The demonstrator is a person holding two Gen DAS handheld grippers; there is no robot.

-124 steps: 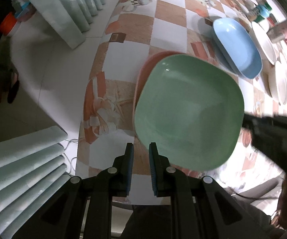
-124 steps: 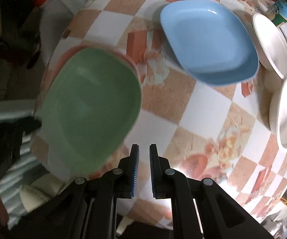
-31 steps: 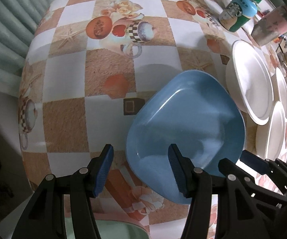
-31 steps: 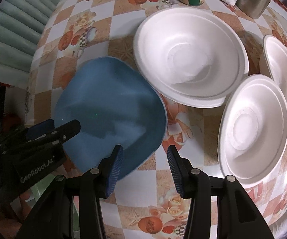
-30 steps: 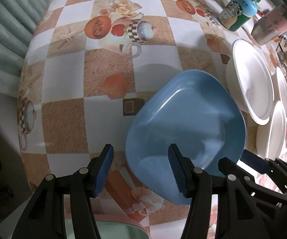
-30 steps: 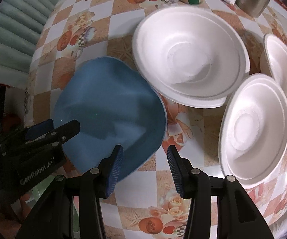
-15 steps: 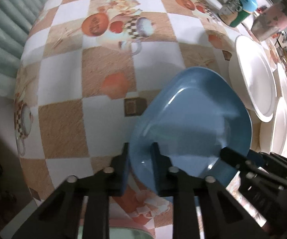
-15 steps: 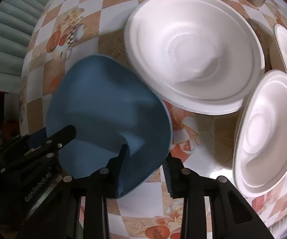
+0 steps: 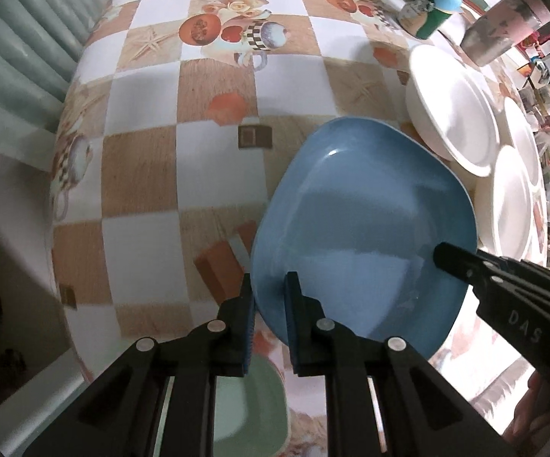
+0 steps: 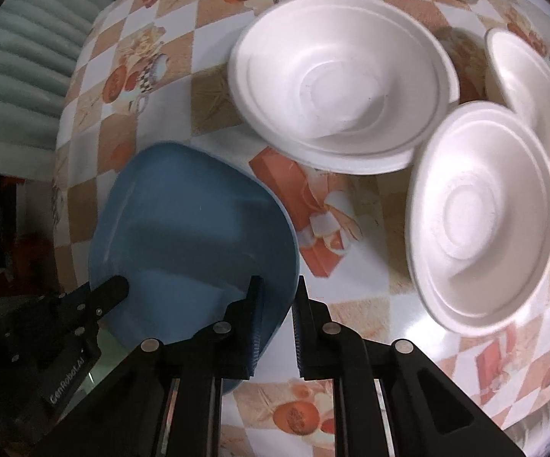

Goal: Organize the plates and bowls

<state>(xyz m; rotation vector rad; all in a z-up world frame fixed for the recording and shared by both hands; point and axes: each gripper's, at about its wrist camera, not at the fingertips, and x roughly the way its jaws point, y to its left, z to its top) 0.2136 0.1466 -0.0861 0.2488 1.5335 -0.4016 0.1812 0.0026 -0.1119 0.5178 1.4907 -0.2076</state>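
A blue square plate (image 9: 366, 224) is held above the table by both grippers. My left gripper (image 9: 269, 312) is shut on its left rim. My right gripper (image 10: 276, 316) is shut on its right rim; the plate shows in the right wrist view (image 10: 191, 236) too. The right gripper also shows at the right of the left wrist view (image 9: 503, 289), and the left gripper at the lower left of the right wrist view (image 10: 65, 323). A green plate (image 9: 248, 403) lies below the left gripper, mostly hidden by the fingers.
Three white foam bowls (image 10: 335, 80) (image 10: 480, 209) (image 10: 534, 95) stand to the right of the blue plate. A green can (image 9: 431, 11) and a metal cup (image 9: 503, 34) stand at the back. The table edge (image 9: 65, 228) is at the left, by a curtain.
Both grippers have closed on the blue plate's opposite rims and lifted it; it has moved towards me, away from the white bowls. The green plate comes into view under it.
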